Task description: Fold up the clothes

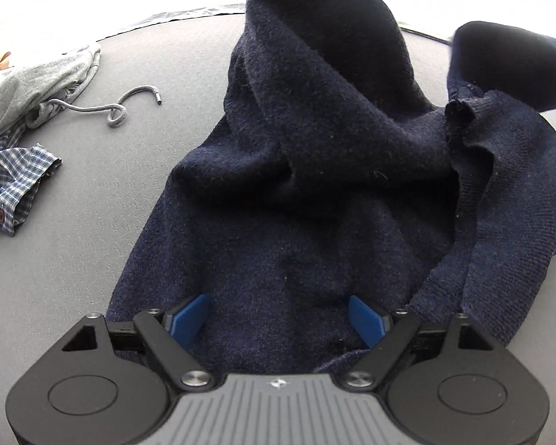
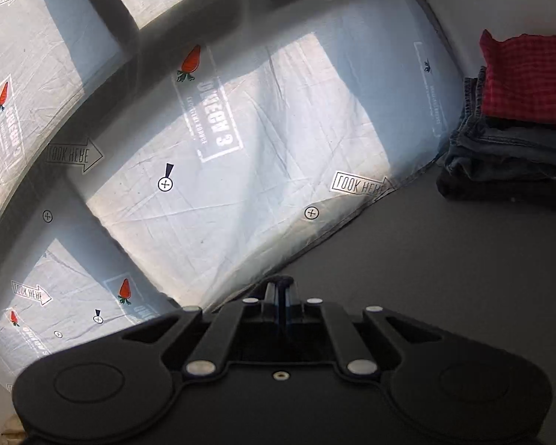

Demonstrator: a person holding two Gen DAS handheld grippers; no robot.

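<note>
A navy knitted sweater point(image 1: 296, 185) lies bunched on the grey table point(image 1: 92, 204) in the left wrist view. Its upper part rises in a peak out of the top of the picture, and a ribbed sleeve point(image 1: 500, 204) trails down the right side. My left gripper point(image 1: 280, 313) hangs over the sweater's near part, open, with its blue pads point(image 1: 191, 315) spread wide and no cloth pinched between them. My right gripper point(image 2: 281, 287) is shut, its fingers pressed together with nothing visible between them. It points over the table edge towards a printed white sheet point(image 2: 241, 141).
A grey hooded garment point(image 1: 29, 89) with a loose drawstring point(image 1: 118, 109) and a blue checked shirt point(image 1: 15, 181) lie at the left. At the right of the right wrist view stands a folded stack: a red checked cloth point(image 2: 530, 78) on jeans point(image 2: 500, 152).
</note>
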